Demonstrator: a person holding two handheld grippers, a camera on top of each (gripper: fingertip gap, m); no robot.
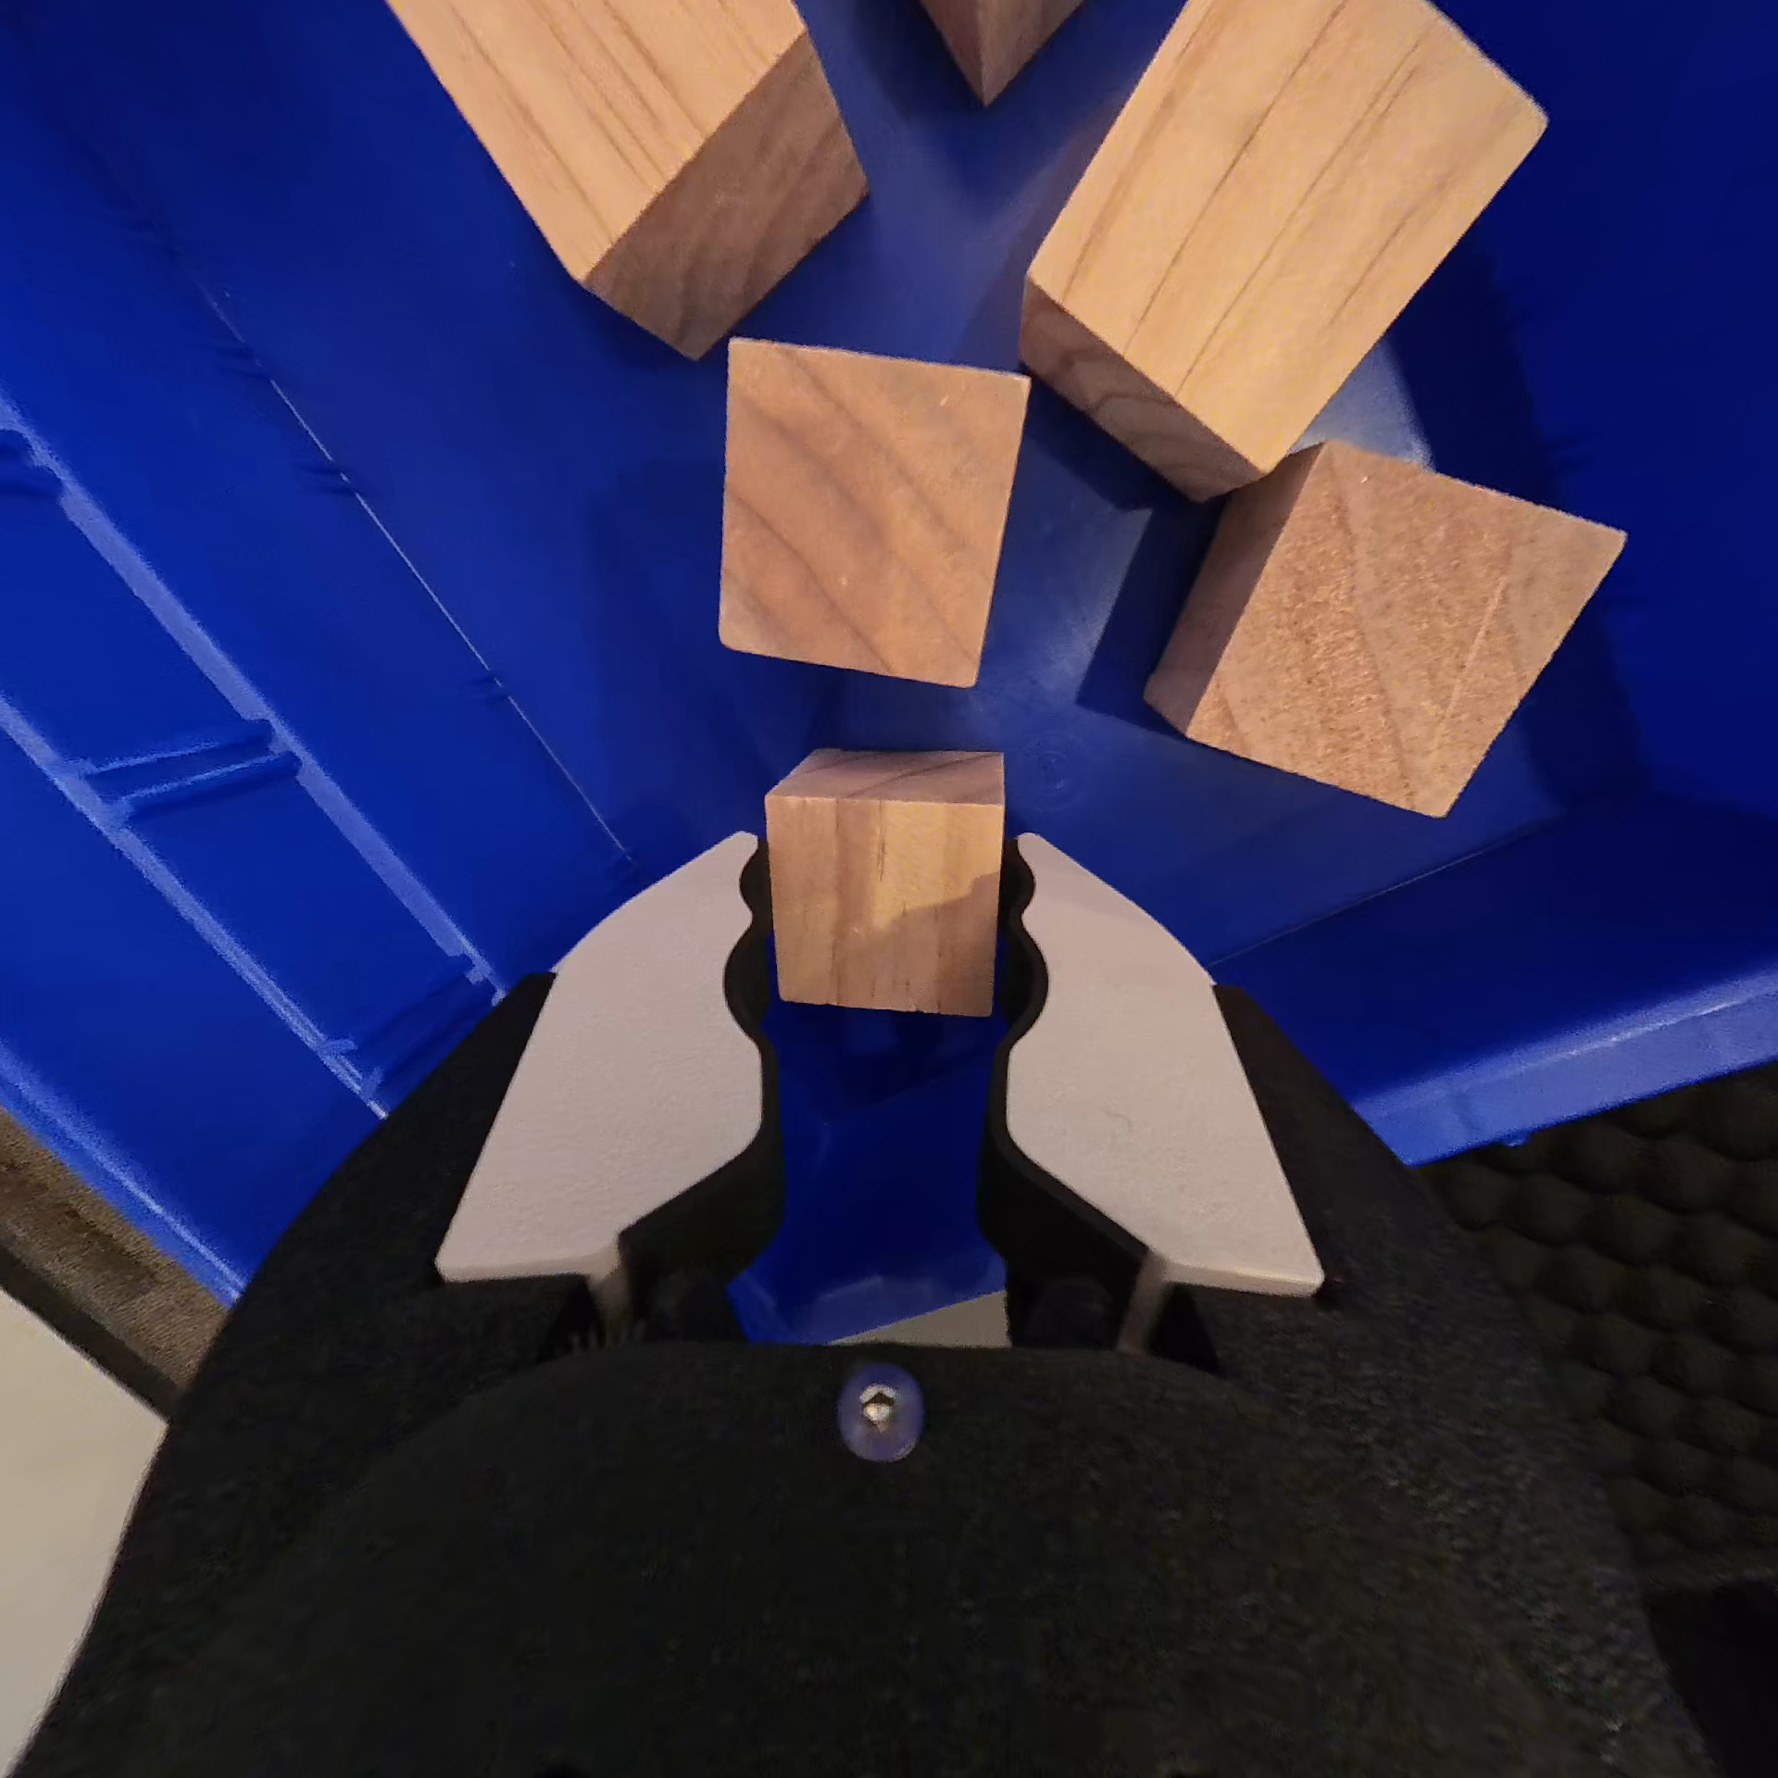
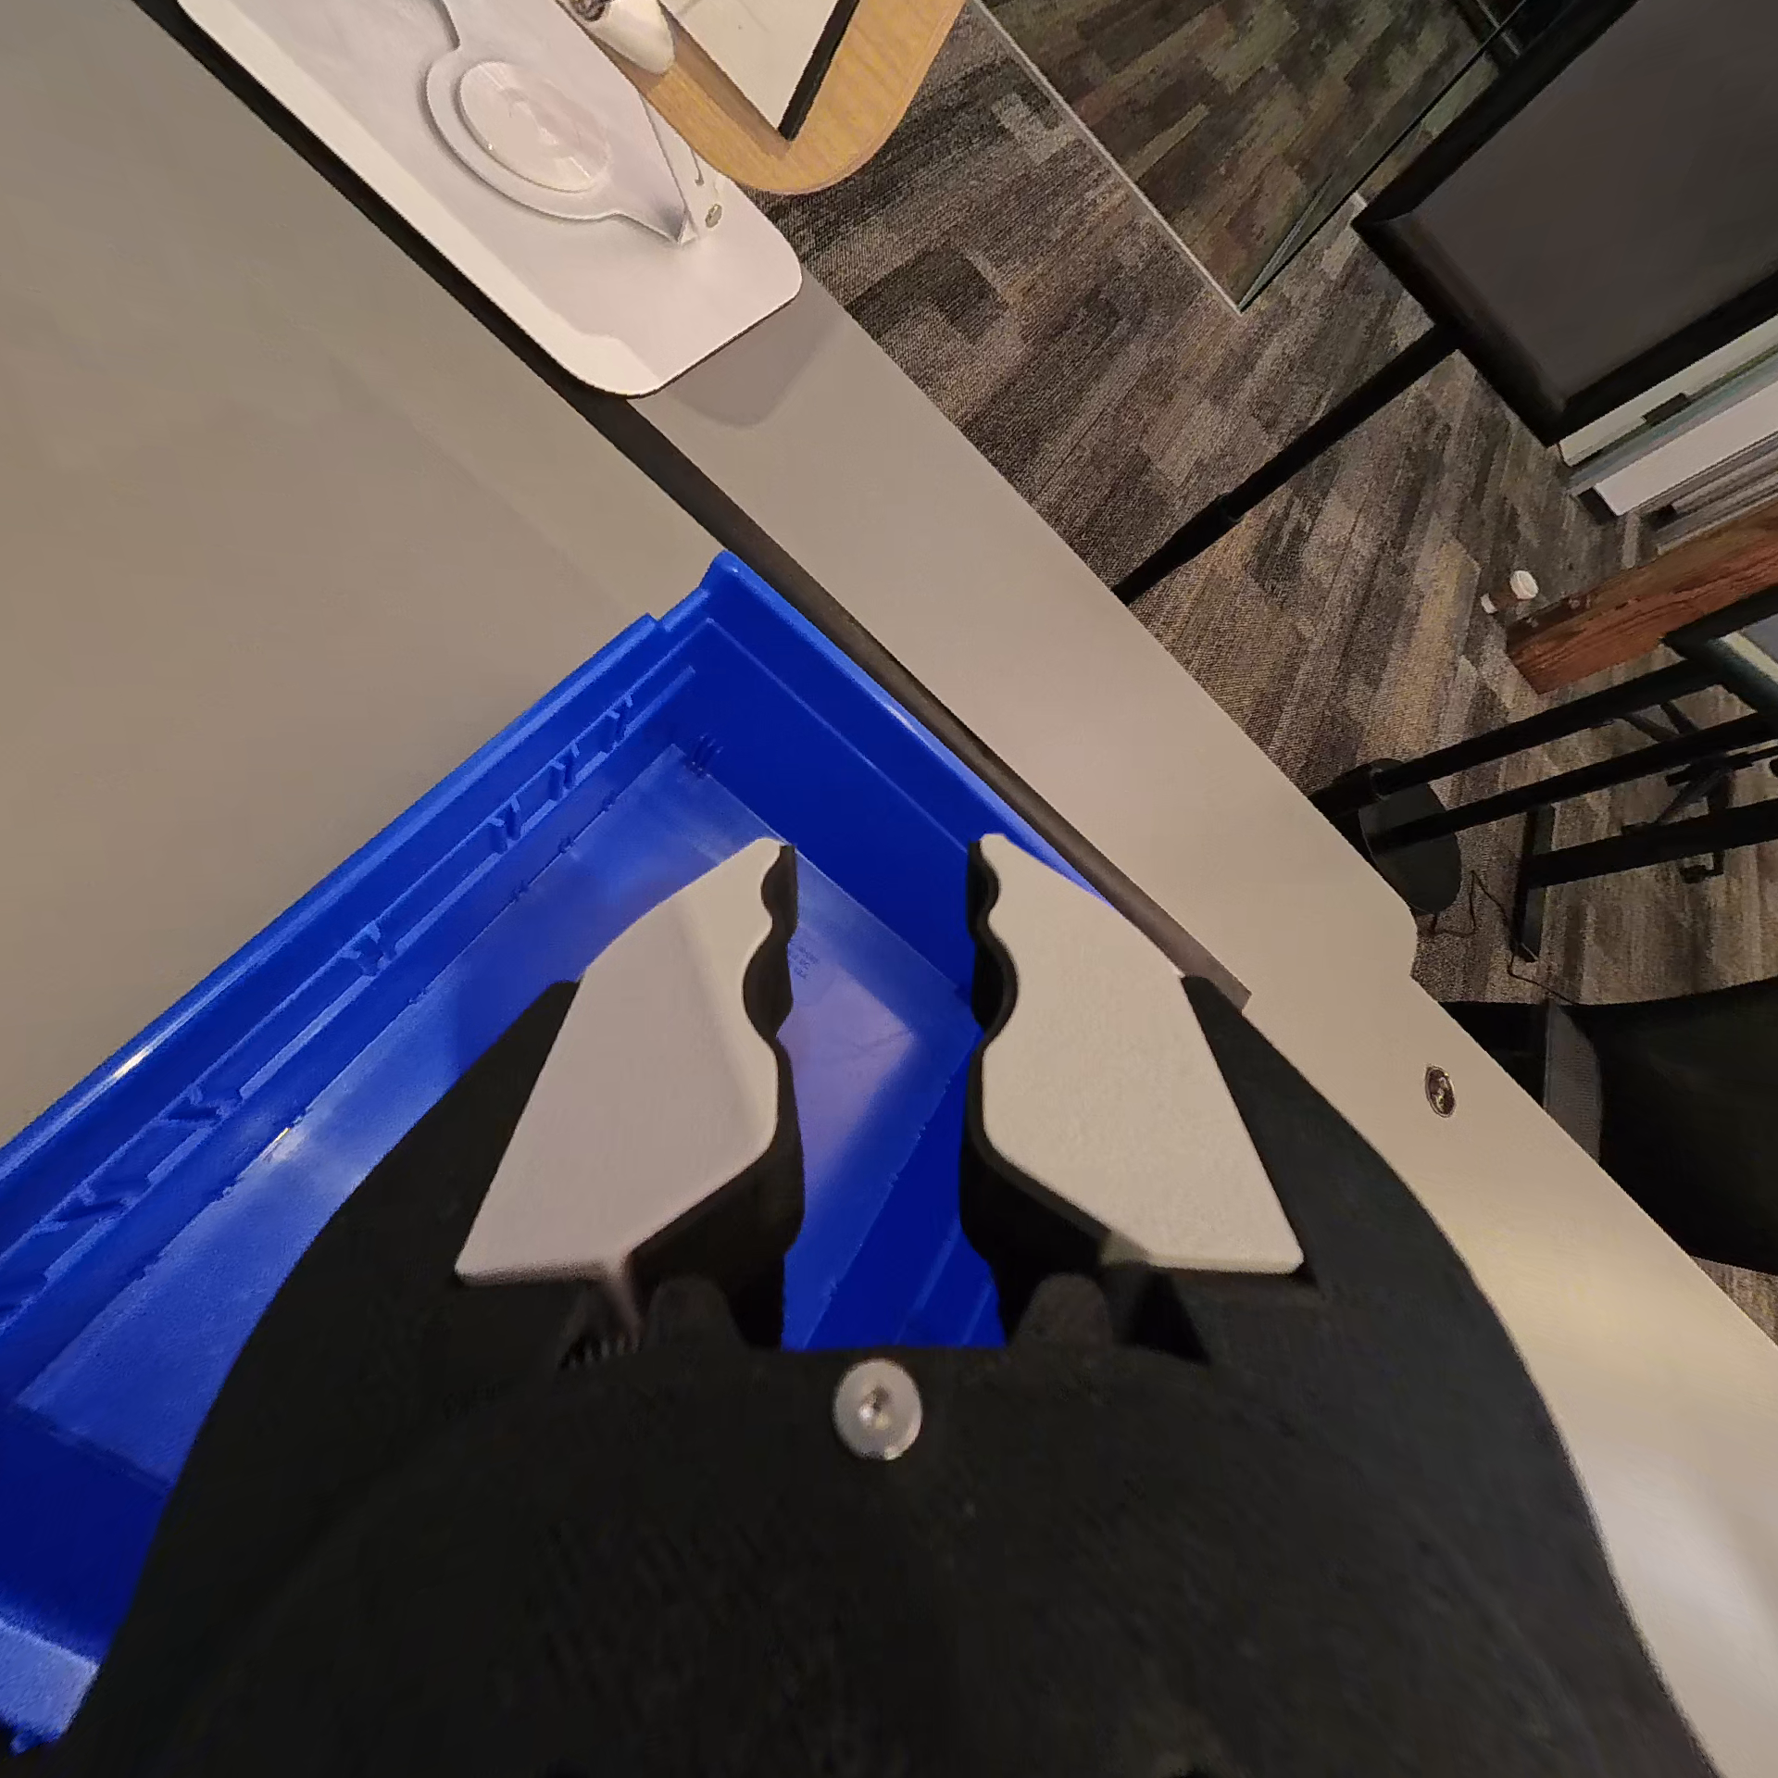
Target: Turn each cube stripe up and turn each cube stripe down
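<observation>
In the left wrist view my left gripper [image 1: 883, 856] is shut on a small wooden cube [image 1: 885, 885] and holds it above the floor of a blue bin [image 1: 404, 539]. Several more wooden cubes lie in the bin beyond it: one just ahead [image 1: 866, 510], one to the right [image 1: 1385, 625], and larger-looking ones at the top left [image 1: 635, 144] and top right [image 1: 1270, 241]. No stripe shows on any visible face. In the right wrist view my right gripper [image 2: 880, 866] is open and empty over a corner of the blue bin [image 2: 539, 770].
The bin stands on a grey table [image 2: 241, 539] near its edge [image 2: 1058, 770]. A white tray [image 2: 596, 221] with a clear dish lies farther along the table. Dark foam matting [image 1: 1616, 1347] lies beside the bin. Carpet floor and furniture legs [image 2: 1587, 770] lie beyond the table.
</observation>
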